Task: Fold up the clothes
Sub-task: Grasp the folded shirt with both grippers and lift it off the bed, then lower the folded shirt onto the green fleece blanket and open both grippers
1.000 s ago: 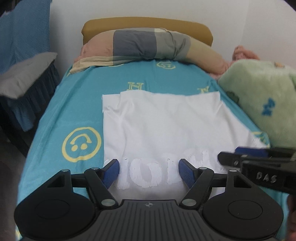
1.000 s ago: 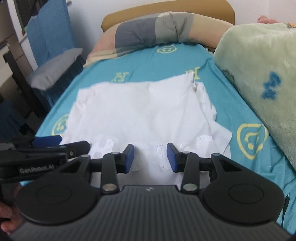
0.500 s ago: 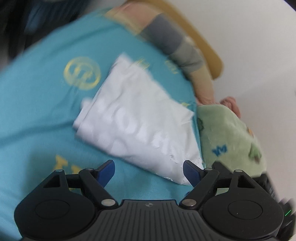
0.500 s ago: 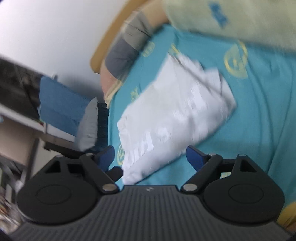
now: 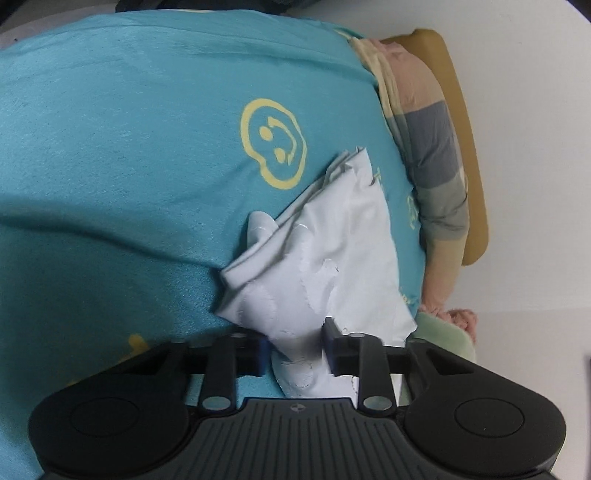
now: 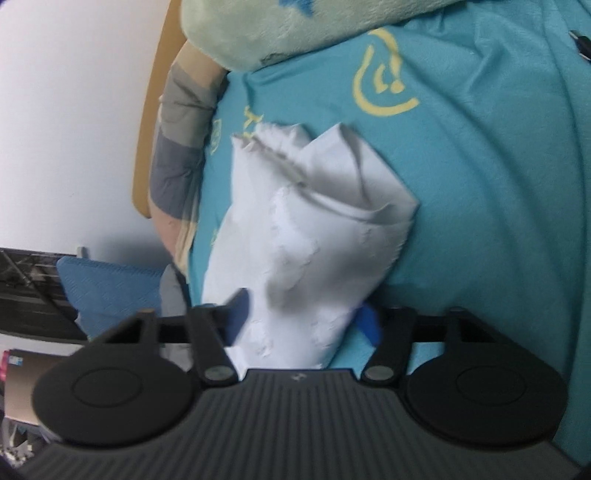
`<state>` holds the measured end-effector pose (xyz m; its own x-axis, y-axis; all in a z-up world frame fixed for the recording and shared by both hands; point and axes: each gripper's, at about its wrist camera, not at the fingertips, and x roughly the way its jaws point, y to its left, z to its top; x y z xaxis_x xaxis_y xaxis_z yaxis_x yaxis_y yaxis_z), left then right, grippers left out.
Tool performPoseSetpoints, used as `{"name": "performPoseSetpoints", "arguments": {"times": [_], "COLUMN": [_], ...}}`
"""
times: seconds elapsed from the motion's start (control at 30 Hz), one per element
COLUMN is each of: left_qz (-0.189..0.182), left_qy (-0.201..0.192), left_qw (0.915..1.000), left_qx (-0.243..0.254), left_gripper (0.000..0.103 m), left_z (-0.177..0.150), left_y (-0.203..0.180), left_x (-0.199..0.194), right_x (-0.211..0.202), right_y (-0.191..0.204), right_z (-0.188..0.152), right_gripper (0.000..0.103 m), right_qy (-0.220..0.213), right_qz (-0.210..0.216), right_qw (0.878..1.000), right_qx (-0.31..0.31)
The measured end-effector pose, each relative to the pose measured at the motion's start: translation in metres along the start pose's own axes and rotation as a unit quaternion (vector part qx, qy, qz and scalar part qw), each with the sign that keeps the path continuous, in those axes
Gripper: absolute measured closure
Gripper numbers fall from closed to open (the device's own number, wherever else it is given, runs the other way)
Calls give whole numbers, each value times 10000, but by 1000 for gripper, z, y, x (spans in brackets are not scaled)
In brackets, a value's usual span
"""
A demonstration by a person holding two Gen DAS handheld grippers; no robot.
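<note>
A white garment (image 5: 332,251) with a cracked white print lies folded on the teal smiley-face bedsheet (image 5: 129,147). In the left wrist view, which is rolled sideways, my left gripper (image 5: 295,350) has its blue pads on either side of the garment's near edge. The jaws are closing and the cloth bunches up between them. In the right wrist view the same garment (image 6: 303,229) shows a rolled fold along one side. My right gripper (image 6: 304,325) holds a thick bunch of its near edge, with jaws closing on it.
A striped pillow (image 5: 432,147) lies against the tan headboard (image 5: 465,147). A green plush blanket (image 6: 277,29) covers one side of the bed, next to a pink cloth (image 5: 458,317). Beside the bed are a blue drape (image 6: 110,284) and a grey cushion (image 6: 171,291).
Both grippers rolled sideways and dropped to the garment's opposite ends. Their jaws opened wide, then narrowed onto the cloth. The flat garment is now bunched at both edges.
</note>
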<state>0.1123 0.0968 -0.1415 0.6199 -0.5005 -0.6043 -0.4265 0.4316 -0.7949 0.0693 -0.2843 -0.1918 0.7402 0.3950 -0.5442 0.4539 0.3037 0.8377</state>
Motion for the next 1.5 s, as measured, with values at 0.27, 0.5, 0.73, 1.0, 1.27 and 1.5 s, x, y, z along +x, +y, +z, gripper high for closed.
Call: {"name": "performPoseSetpoints", "arguments": {"times": [0.27, 0.5, 0.73, 1.0, 1.27, 1.5], "left_qz": [-55, -409, -749, -1062, -1713, -2376], "left_qy": [-111, 261, 1029, 1595, 1991, 2035], "left_qw": [9990, 9925, 9795, 9562, 9297, 8787], "left_qx": [425, 1119, 1563, 2213, 2581, 3605], "left_gripper": [91, 91, 91, 91, 91, 91], "left_z": [-3, -43, -120, -233, -343, -424], "left_y": [-30, -104, -180, -292, -450, -518], "left_x": [-28, -76, -87, -42, 40, 127], "right_x": [-32, -119, -241, -349, -436, -469], "right_y": [15, 29, 42, 47, 78, 61], "right_z": [-4, -3, 26, 116, 256, 324], "right_gripper": [85, 86, 86, 86, 86, 86], "right_qy": [-183, -364, -958, -1771, -2926, -4040], "right_qz": [269, 581, 657, 534, 655, 659], "right_qw": [9990, 9974, 9927, 9819, 9513, 9079], "right_qx": [-311, -241, -318, -412, -717, -898]}}
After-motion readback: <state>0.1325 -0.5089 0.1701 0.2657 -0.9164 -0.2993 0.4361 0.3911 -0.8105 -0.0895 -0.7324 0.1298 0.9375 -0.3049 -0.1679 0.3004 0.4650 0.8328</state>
